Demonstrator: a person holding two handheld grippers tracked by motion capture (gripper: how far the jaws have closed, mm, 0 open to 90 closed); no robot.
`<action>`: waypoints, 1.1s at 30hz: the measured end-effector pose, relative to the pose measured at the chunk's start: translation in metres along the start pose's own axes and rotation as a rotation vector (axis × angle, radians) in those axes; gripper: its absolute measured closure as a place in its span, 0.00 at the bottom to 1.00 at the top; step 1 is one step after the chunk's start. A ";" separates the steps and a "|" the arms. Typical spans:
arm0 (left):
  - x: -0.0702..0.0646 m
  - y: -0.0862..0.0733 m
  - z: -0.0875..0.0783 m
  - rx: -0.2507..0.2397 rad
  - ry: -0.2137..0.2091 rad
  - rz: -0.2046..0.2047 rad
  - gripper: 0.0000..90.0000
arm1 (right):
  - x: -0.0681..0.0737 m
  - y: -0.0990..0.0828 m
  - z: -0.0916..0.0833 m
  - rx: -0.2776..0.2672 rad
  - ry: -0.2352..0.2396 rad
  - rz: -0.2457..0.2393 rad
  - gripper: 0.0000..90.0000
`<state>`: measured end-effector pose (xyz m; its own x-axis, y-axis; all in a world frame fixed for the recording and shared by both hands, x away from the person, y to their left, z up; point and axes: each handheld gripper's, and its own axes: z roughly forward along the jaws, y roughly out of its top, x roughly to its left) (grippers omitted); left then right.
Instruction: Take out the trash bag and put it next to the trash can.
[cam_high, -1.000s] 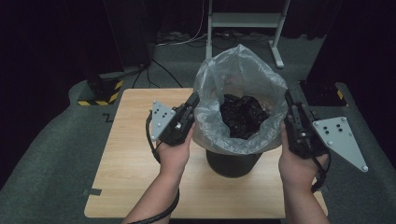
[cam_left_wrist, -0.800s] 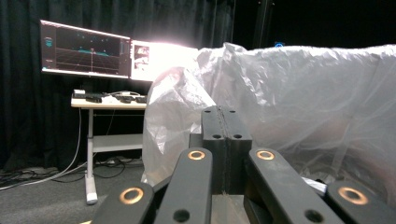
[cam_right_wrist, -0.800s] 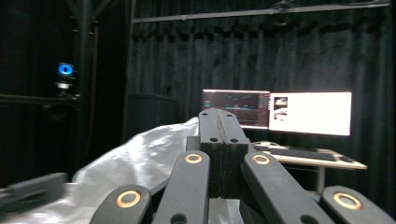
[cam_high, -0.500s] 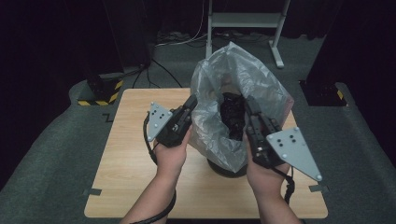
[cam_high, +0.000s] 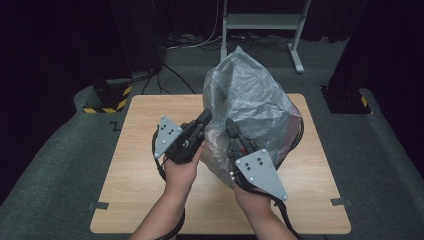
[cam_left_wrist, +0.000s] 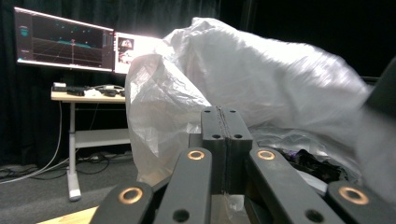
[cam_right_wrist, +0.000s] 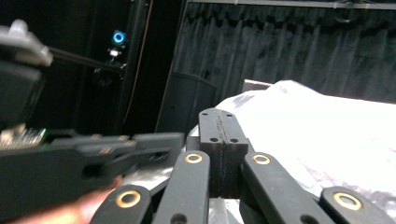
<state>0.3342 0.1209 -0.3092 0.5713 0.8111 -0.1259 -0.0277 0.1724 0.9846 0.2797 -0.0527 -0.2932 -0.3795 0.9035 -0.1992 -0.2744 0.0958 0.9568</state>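
A translucent grey plastic bag (cam_high: 255, 107) stands bunched up over a dark bin on the wooden table (cam_high: 135, 150). My left gripper (cam_high: 206, 116) is shut on the bag's left rim. Close beside it, my right gripper (cam_high: 231, 125) is shut on the rim's other side, which it has drawn across. In the left gripper view the jaws of my left gripper (cam_left_wrist: 225, 119) press together in front of the white film (cam_left_wrist: 261, 79), with dark contents (cam_left_wrist: 313, 163) low inside. In the right gripper view my right gripper (cam_right_wrist: 219, 121) is shut, the bag (cam_right_wrist: 327, 126) is at right and the left gripper's body (cam_right_wrist: 93, 156) at left.
A white-legged stand (cam_high: 260, 22) and cables lie behind the table. A yellow-and-black striped base (cam_high: 107, 102) sits at the table's back left corner. Two lit monitors (cam_left_wrist: 60, 42) stand on a desk in the left gripper view. Bare wood lies to the left and front.
My right gripper has swung left across the bin and pulled the bag's right rim with it. The bag's mouth has folded shut into a tall bunch. My left gripper has stayed put.
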 end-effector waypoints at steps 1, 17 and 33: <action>0.000 0.000 -0.001 -0.002 -0.002 0.002 0.99 | 0.004 -0.003 0.001 0.005 0.008 -0.015 1.00; 0.010 -0.002 -0.007 0.044 -0.037 0.020 0.94 | 0.031 -0.042 0.007 0.129 0.059 -0.097 1.00; 0.032 -0.003 0.025 0.227 -0.156 -0.196 0.39 | 0.029 -0.049 0.008 0.155 0.060 -0.119 1.00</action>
<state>0.3727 0.1324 -0.3128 0.6671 0.6761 -0.3130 0.2687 0.1736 0.9475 0.2891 -0.0282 -0.3446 -0.4054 0.8562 -0.3202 -0.1826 0.2673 0.9461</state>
